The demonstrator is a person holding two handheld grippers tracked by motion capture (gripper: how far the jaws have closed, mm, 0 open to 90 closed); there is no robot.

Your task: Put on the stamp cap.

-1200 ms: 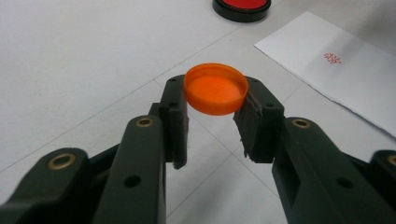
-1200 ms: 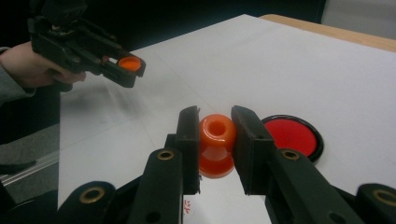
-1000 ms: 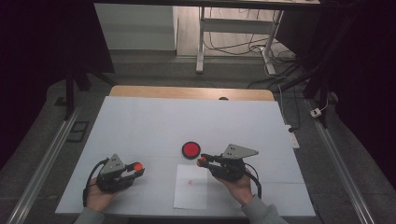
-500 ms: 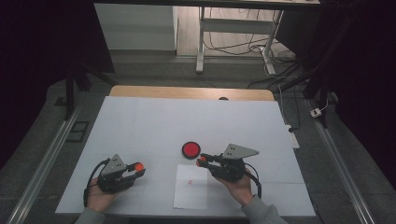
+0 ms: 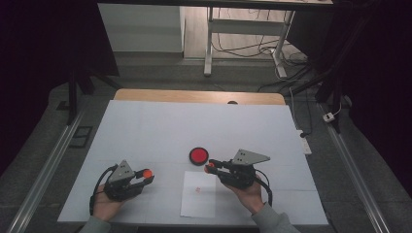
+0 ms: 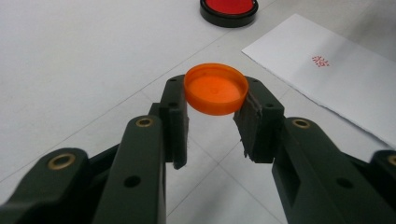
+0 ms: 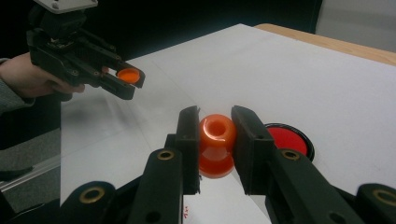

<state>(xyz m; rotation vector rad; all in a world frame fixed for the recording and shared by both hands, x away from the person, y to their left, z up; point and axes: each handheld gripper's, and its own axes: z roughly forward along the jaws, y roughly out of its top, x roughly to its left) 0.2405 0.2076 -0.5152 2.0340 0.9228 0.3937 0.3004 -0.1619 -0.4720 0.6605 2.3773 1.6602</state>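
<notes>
Seen from the high view, a person sits at a white table (image 5: 160, 126) with a two-jaw gripper in each hand. The left gripper (image 5: 145, 175) sits near the front left of the table, closed on a small orange cap (image 5: 147, 172). The right gripper (image 5: 212, 166) sits near the front centre, clamped on an orange stamp (image 5: 210, 169), just beside a round red ink pad (image 5: 198, 156) in a black case. A white sheet of paper (image 5: 199, 204) with a small red mark lies on the table between the two hands. In the left gripper view, the orange cap (image 6: 215, 88) is pinched by its rim between the two black jaw tips, lying flat with its hollow side up, above the table; the ink pad (image 6: 229, 7) and the paper (image 6: 336, 79) lie beyond. In the right gripper view, the jaws squeeze the orange stamp (image 7: 216, 135) on both sides; it stands upright with its round top showing, with the ink pad (image 7: 289, 140) just behind it, and the left gripper (image 7: 128, 79) farther off with its cap.
</notes>
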